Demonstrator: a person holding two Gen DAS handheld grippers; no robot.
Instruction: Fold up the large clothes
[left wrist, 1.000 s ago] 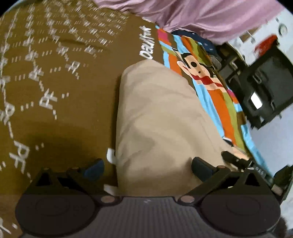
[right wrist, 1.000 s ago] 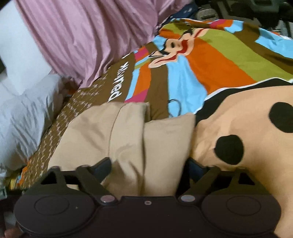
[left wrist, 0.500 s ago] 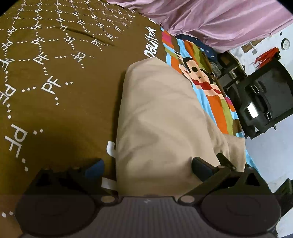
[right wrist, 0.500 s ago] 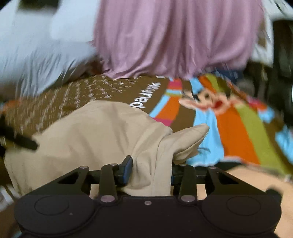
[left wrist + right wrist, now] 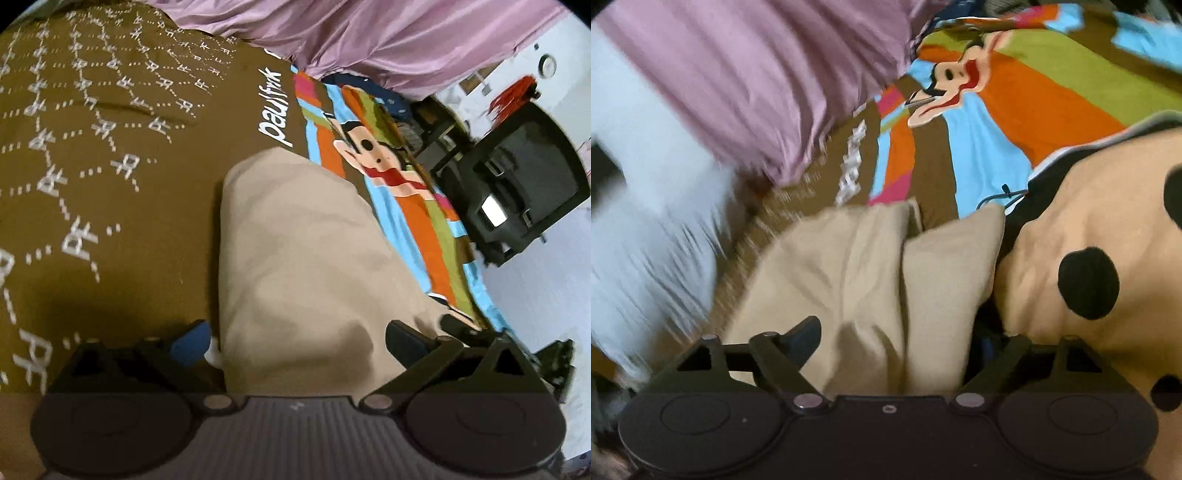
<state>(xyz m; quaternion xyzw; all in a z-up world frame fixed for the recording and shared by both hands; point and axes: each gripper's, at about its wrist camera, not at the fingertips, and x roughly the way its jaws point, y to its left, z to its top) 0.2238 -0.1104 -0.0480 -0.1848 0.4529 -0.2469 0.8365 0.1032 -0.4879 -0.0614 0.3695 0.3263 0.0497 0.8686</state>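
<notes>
A folded beige garment [image 5: 295, 266] lies on the brown patterned bedspread [image 5: 92, 166]. My left gripper [image 5: 295, 339] is open, its jaws set wide on either side of the garment's near end. In the right wrist view the same beige garment [image 5: 857, 280] shows as two folded lobes. My right gripper [image 5: 897, 339] is open around its near edge, the left finger [image 5: 805, 332] on the cloth and the right finger mostly hidden behind it.
A striped cartoon-print blanket [image 5: 399, 177] lies beyond the garment. A peach plush with black spots [image 5: 1100, 258] lies at the right. Pink bedding [image 5: 757, 74] and a white pillow [image 5: 646, 203] lie at the back left. A black office chair [image 5: 517, 199] stands beside the bed.
My right gripper, shut on the lifted beige cloth half a second ago, has opened, and the cloth lies flat again. The left gripper stays open with only a small view shift.
</notes>
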